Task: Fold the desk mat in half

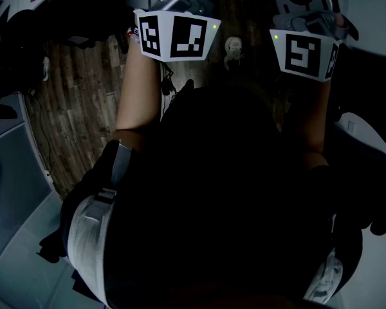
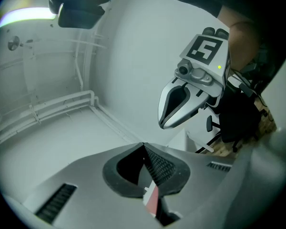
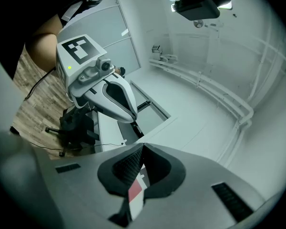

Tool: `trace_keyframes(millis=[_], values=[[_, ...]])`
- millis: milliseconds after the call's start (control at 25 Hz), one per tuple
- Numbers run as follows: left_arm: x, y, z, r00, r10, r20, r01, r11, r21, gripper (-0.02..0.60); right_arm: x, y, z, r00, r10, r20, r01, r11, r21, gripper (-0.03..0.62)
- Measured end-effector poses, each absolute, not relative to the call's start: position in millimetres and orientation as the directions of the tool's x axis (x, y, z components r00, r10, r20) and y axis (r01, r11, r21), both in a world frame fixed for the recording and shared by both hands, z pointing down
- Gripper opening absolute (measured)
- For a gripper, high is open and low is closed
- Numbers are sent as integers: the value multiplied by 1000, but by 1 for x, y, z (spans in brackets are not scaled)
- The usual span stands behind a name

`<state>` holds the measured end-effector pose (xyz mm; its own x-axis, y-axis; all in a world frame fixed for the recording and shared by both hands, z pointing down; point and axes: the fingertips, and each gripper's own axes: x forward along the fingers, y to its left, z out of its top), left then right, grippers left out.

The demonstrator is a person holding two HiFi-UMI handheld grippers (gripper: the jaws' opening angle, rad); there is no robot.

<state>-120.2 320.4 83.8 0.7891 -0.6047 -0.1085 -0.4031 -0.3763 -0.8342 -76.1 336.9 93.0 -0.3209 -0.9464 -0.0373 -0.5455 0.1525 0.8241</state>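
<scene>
The person's dark torso [image 1: 225,192] fills the head view, with wooden floor [image 1: 77,121] beyond it. The desk mat shows in none of the 3 views, so I cannot tell which way it lies or which hand is nearer. The left gripper [image 2: 145,168] and right gripper [image 3: 138,171] are level and side by side, both closed on nothing.
</scene>
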Motion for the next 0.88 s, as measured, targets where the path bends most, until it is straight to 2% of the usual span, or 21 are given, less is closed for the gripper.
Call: trace_keyframes(millis=[880], values=[[-44,120,92,681,-729,-61,-420,-321,-849,12,17,134,88,-435,-899,-54,-533,208,820,29]])
